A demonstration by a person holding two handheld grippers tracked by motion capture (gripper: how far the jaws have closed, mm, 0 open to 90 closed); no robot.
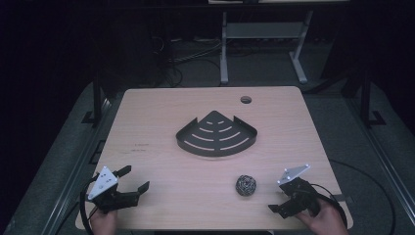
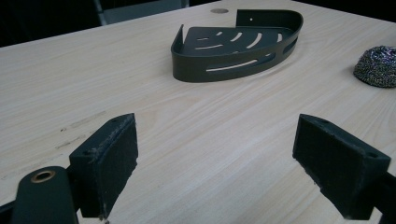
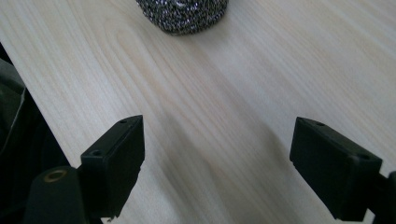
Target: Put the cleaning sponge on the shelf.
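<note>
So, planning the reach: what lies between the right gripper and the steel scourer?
Bare table between the right gripper and steel scourer, in the right gripper view.

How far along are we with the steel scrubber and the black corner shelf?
Nothing looks done yet: the scrubber lies on the table, apart from the empty corner shelf. In hand: the right claw is open beside the scrubber, not touching it. The left claw is open, idle. Grasping and any placing remain.
</note>
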